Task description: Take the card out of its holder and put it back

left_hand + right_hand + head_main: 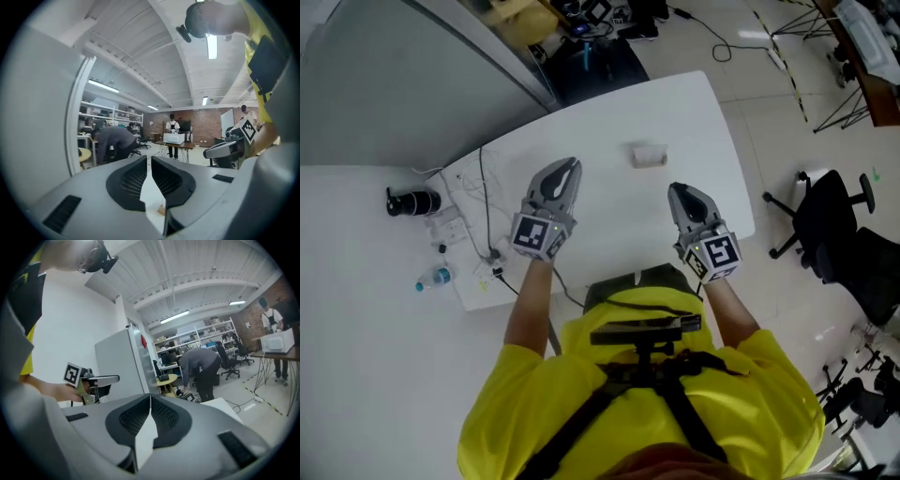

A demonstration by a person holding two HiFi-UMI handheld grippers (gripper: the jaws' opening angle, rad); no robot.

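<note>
**Both grippers held over the tabletop, card holder apart from them**

Head view: The white tabletop (609,122) carried the card holder (649,155), a small pale piece lying near its far middle. Whether the card sat inside it could not be resolved. The left gripper (570,166) and the right gripper (677,190) were held side by side above the near half of the tabletop. Both pointed away from the person, and both were well apart from the card holder, which lay ahead of the gap between them. Near the tabletop's left edge lay a black cylinder (412,202), a small bottle (436,277) and some cables (483,202). An office chair (825,220) stood on the floor to the right.

Left gripper view: The gripper pointed almost level into the room. Its jaws stood a thin slit apart at the tips, with nothing between them. The right gripper showed at the right side.

Right gripper view: The jaws met at the tips and held nothing. The left gripper showed at the left side.
</note>
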